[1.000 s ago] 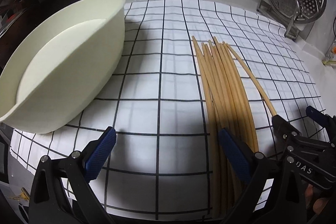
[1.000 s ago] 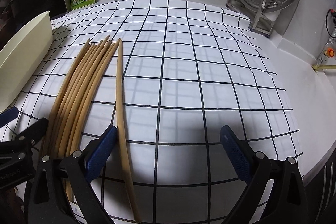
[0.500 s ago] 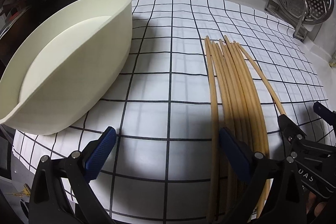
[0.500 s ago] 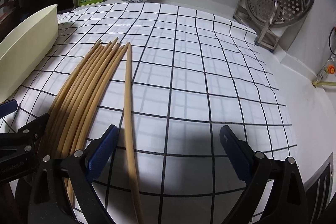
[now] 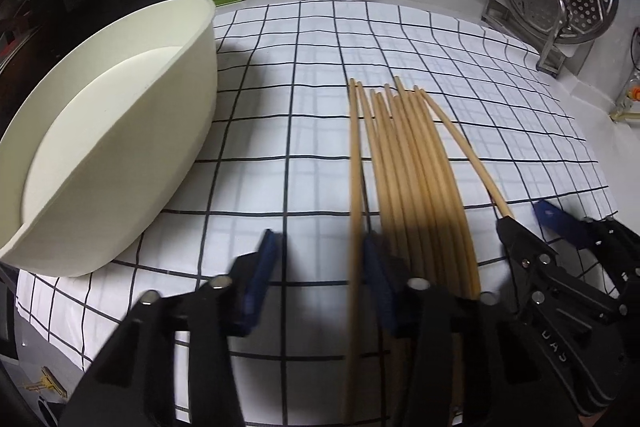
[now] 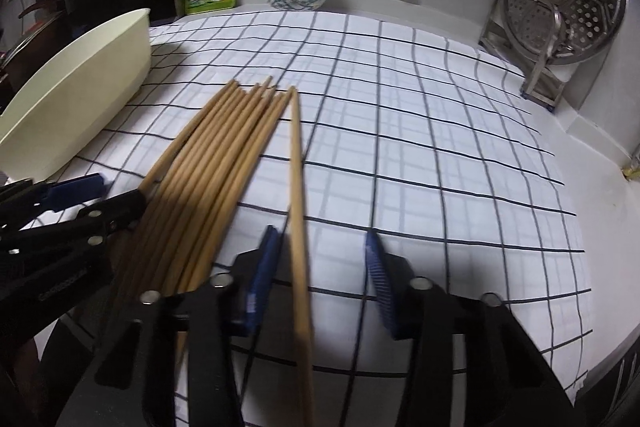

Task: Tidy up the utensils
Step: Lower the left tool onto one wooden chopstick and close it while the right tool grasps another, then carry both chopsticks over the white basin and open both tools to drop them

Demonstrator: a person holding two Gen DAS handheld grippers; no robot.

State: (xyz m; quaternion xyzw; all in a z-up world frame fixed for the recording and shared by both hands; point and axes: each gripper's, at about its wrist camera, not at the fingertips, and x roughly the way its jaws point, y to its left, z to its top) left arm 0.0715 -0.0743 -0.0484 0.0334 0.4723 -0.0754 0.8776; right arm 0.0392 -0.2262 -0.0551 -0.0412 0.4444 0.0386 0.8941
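1. Two tongs were at the near edge of the worktop, both jaws just closing in from wide. The left tongs (image 5: 320,267) stood partly closed with one stray chopstick (image 5: 354,187) between the pads; contact with the pads couldn't be told.
2. The right tongs (image 6: 320,267) were the same: narrowed, with a single chopstick (image 6: 297,187) near the left pad and the right pad clear of it, so no firm hold showed.
3. The chopstick bundle (image 5: 416,179) lay on the checked cloth (image 5: 280,67) mid-worktop, right of the cream basin (image 5: 120,131) at the left edge.
4. Risk: a thin round stick could roll out or pivot as the pads shut off-centre.
5. Risk: the left tongs' right finger sat over the bundle and could scatter it.
6. Risk: the two tongs were near each other and could collide.
7. Risk: the pads could snag the cloth and drag it.
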